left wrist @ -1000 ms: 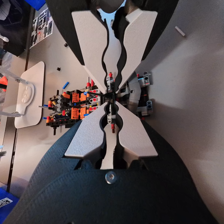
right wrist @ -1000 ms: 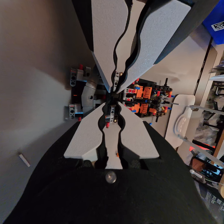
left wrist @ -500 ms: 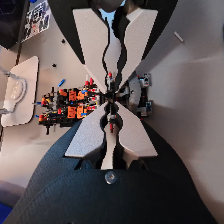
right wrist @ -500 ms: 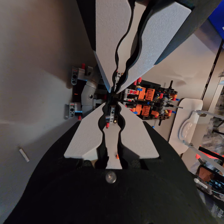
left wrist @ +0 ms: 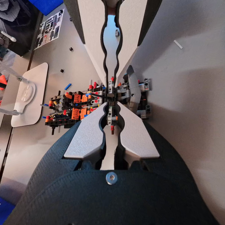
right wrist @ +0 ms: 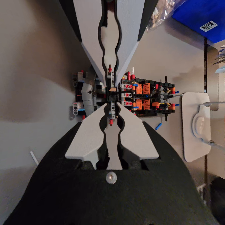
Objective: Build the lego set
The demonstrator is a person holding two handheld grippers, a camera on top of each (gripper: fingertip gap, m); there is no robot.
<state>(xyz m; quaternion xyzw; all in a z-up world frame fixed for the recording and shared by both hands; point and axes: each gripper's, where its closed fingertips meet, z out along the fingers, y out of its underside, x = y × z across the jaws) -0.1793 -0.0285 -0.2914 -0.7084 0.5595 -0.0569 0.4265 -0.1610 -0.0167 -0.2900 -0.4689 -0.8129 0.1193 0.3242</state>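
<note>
- Grey left tool [left wrist: 111, 103], nearly closed, gripping model [left wrist: 77, 104] at one side of its middle.
- Right tool [right wrist: 112, 103] likewise clamped on opposite side.
- Model resting on desk [left wrist: 182, 109].

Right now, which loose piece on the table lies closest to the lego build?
The blue pin, lying just off the lego build's black edge beam. The white rod and two small black bushes sit farther out.

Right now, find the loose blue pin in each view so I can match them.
Left wrist view: blue pin lies on the table, upper left of the lego model.
Right wrist view: blue pin lies lower right of the model.
Shared landmark: the white pad beyond the model's far end.
</note>
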